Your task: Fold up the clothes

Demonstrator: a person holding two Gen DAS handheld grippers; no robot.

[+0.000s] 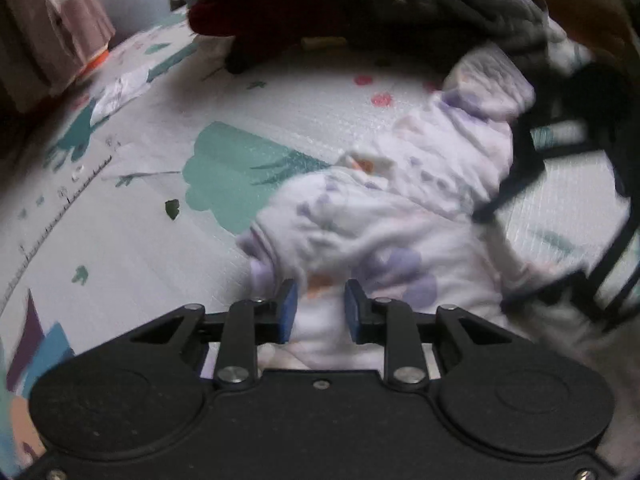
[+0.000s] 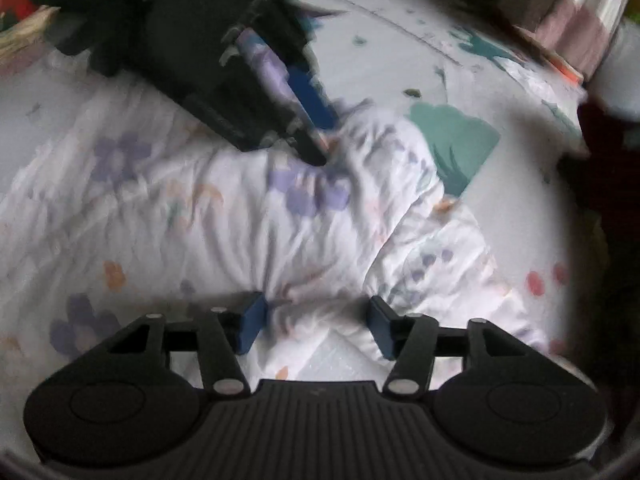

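Note:
A white garment with purple and orange flowers (image 1: 384, 216) lies crumpled on a printed play mat (image 1: 132, 240). My left gripper (image 1: 320, 308) has its blue pads partly closed with a fold of the garment between them. In the right wrist view the garment (image 2: 200, 216) spreads across the middle, and my right gripper (image 2: 316, 320) is open over its near edge, cloth lying between the pads. The left gripper (image 2: 320, 136) shows there at the upper middle, its tips on the cloth. The right gripper (image 1: 520, 184) shows at the right of the left wrist view.
A pile of dark grey and red clothes (image 1: 360, 4) sits at the far edge of the mat. A pink and white container (image 1: 76, 28) stands at the far left; it also shows in the right wrist view (image 2: 576, 28). Bare mat (image 2: 512, 184) lies right of the garment.

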